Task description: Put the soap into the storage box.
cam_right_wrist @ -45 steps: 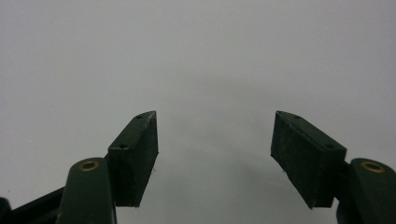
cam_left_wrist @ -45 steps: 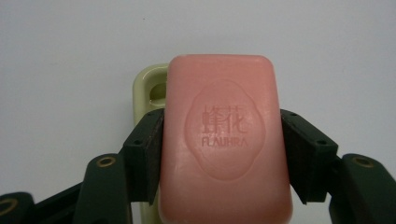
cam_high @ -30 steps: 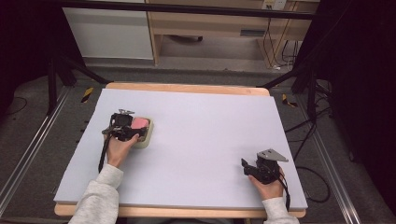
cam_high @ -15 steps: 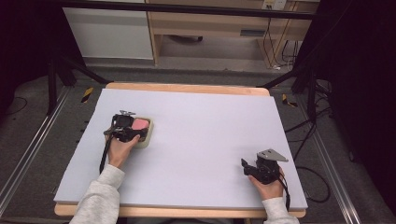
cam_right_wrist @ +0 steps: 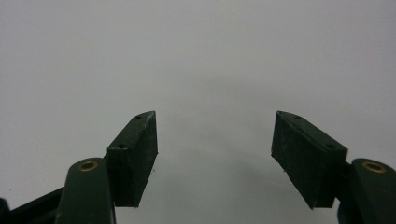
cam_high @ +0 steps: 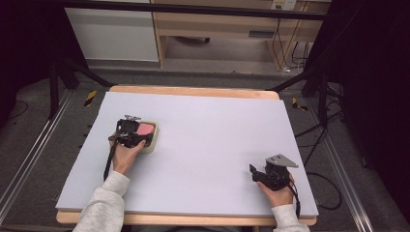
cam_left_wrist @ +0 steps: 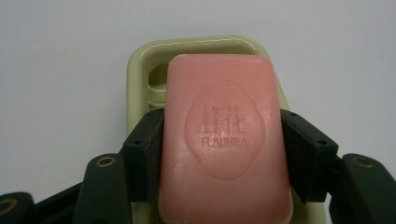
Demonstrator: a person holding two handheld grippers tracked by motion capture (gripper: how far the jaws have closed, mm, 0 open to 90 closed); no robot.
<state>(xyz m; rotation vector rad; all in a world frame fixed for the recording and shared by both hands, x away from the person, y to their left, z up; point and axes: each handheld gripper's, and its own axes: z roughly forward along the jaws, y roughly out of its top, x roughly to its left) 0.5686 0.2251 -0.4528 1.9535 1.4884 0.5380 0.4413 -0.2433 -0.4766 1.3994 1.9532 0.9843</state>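
A pink bar of soap stamped FLAUHRA lies over a pale green soap dish. My left gripper is shut on the soap, one black jaw pressed to each long side. From above, the soap and dish sit at the table's left, under my left gripper. My right gripper rests near the front right of the table. Its jaws stand wide apart in the right gripper view, with bare table between them.
A lavender sheet covers the wooden table. A light wooden cabinet stands on the floor beyond the far edge. Black stand legs and cables flank the table on both sides.
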